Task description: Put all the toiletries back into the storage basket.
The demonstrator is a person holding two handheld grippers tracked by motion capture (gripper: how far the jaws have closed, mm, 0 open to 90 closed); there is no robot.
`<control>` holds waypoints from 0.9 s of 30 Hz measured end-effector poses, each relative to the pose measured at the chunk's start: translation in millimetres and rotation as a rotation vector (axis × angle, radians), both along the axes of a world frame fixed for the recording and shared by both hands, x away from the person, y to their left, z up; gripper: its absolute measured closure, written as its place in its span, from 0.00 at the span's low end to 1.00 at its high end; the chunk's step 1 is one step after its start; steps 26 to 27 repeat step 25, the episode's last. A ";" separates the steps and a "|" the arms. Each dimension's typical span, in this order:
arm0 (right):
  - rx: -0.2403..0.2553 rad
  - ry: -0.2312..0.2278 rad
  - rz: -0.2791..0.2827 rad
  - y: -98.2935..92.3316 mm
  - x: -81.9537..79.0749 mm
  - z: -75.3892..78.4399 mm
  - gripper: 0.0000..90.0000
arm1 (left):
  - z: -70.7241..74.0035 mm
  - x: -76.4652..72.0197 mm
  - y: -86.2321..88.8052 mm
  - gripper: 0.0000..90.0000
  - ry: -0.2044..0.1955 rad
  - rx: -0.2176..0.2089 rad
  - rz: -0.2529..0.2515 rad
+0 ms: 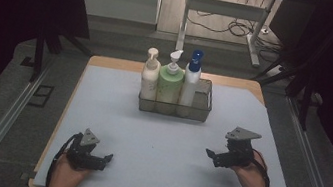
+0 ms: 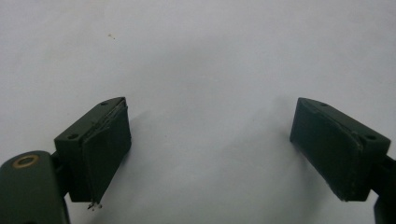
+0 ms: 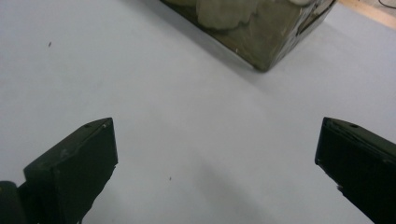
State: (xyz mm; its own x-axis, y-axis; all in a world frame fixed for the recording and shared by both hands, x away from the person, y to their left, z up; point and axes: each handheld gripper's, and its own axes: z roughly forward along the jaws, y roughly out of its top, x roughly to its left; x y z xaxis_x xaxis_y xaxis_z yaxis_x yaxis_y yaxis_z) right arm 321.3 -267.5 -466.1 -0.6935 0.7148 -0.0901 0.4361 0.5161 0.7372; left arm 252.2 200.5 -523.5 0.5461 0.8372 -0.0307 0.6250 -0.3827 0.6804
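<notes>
Your left gripper (image 1: 102, 158) rests low at the near-left of the pale worktop (image 1: 157, 137), its jaws spread wide with bare surface between them. Your right gripper (image 1: 211, 155), at the near-right, likewise has its jaws released and grasps nothing; it faces the near corner of the wire basket (image 3: 268, 51). That basket (image 1: 202, 110) stands at the worktop's centre-rear, well apart from both grippers, holding a cream pump bottle (image 1: 149, 74), a green pump bottle (image 1: 170, 80) and a blue-capped white bottle (image 1: 190, 79) upright in a row. Nothing lies between jaws and basket.
</notes>
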 end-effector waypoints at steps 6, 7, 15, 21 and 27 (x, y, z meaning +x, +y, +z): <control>-0.001 0.010 -0.010 -9.1 -8.7 -17.1 0.00 | 0.0 0.0 0.1 0.14 0.000 0.001 -0.001; 0.005 0.016 -0.017 -11.5 -9.4 -20.8 0.00 | 0.0 0.0 0.1 0.14 0.000 0.000 -0.001; 0.000 0.088 -0.049 -23.7 -12.4 -48.9 0.00 | 0.0 0.0 0.1 0.14 -0.001 0.000 0.000; 0.010 0.115 -0.064 -26.3 -11.4 -55.1 0.00 | 0.0 0.0 0.0 0.13 0.000 0.000 0.000; 0.011 0.113 -0.065 -26.6 -11.6 -55.5 0.00 | 0.0 -0.1 -0.3 0.13 0.001 0.003 0.000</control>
